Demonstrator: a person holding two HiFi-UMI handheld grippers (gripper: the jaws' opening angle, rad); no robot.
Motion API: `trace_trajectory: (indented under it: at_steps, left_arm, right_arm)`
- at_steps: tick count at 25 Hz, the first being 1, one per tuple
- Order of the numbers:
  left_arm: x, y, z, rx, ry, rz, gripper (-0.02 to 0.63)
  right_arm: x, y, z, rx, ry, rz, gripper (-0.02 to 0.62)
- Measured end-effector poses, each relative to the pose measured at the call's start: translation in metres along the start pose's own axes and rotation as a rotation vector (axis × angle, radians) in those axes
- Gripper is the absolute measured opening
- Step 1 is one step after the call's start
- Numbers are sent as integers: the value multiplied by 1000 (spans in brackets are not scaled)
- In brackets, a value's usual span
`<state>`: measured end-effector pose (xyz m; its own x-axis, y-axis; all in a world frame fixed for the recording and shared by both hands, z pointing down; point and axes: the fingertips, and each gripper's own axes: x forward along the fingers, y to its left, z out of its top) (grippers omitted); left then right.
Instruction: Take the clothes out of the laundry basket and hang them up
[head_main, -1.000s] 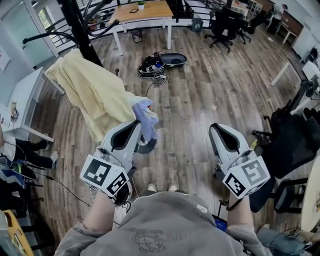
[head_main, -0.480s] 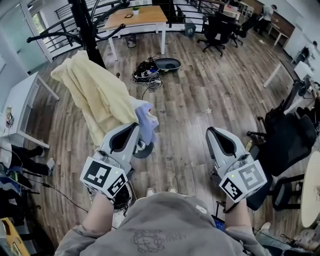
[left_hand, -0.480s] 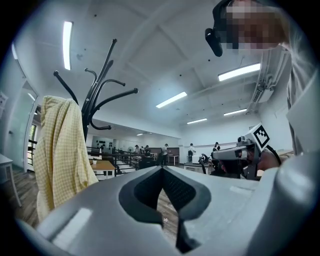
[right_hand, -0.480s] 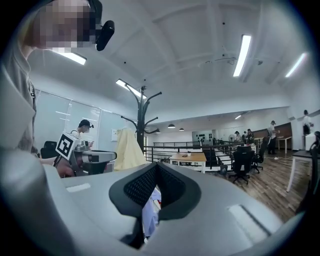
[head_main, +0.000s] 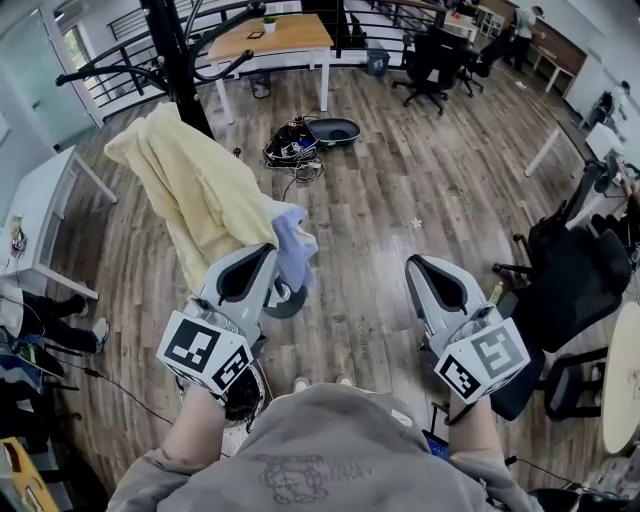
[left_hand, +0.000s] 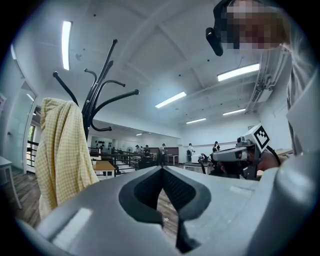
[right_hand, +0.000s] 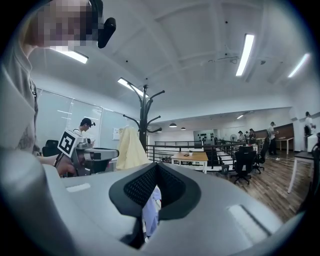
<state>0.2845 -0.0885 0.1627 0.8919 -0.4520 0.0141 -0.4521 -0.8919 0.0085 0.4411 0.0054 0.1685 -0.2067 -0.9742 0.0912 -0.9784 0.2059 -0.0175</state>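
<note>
From the head view, we hold both tools level in front of us. The left tongs (head_main: 270, 250) and the right tongs (head_main: 413, 264) carry nothing. A yellow garment (head_main: 190, 190) already hangs on the coat rack (head_main: 180, 60), ahead and to the left of the left tongs. A pale blue cloth (head_main: 293, 235) hangs at its lower edge, just past that tip.

In the left gripper view the tongs are pressed together with only floor showing through the slit below them. The yellow garment hangs off to their left, well clear.

In the right gripper view the tongs are likewise pressed together. A pale blue strip shows through their slit, but we judge it to be the cloth beyond, not something pinched, since nothing dangles from them in the head view.

So we read this as the gap between garments: one is hung and both tools are free. The next move calls for turning back to the laundry basket, which no view shows, then spreading one pair of tongs and pinching a fresh piece.
</note>
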Motion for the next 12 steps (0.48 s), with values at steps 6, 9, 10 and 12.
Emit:
trace_trajectory:
  at_steps: [6, 9, 10, 12]
  left_arm:
    - [-2, 0, -2, -1, 4, 3, 0]
    - [-1, -1, -1, -3, 4, 2, 0]
    - [-1, -2, 0, -4, 4, 0, 0]
    - [0, -3, 1, -4, 3, -2, 0]
  right_arm:
    - [4, 4, -1, -5, 2, 16, 26]
    - [3, 3, 2, -14, 6, 18, 26]
    - [4, 3, 3, -16, 5, 17, 26]
    - [5, 3, 4, -18, 1, 16, 26]
